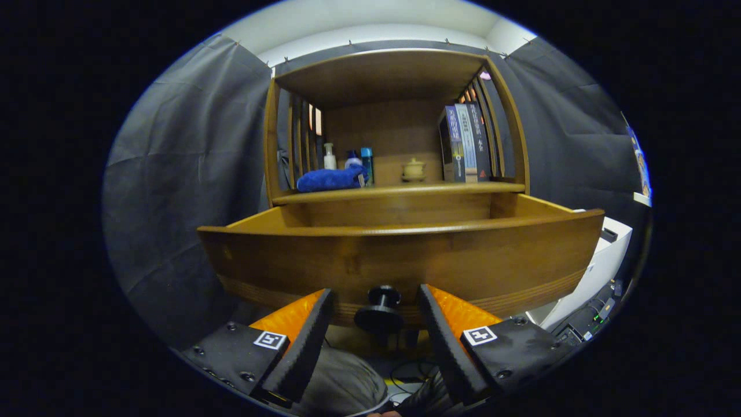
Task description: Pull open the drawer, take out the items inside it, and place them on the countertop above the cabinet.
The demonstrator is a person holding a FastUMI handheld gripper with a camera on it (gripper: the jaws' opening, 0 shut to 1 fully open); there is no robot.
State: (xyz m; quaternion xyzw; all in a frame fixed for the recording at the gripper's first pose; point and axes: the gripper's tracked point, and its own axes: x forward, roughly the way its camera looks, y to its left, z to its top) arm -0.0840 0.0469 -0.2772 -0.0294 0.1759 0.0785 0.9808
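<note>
Two fingers (376,341) are standing wide apart, flanking the knob (380,307) untouched; the drawer (399,255) is sitting open at twelve o'clock, its contents hiding behind the front.

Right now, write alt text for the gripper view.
The open tongs straddle the round black knob of a pulled-out brown wooden drawer, touching nothing. On the wooden countertop above lie a crumpled blue cloth, small bottles, a small clay pot and upright books.
</note>
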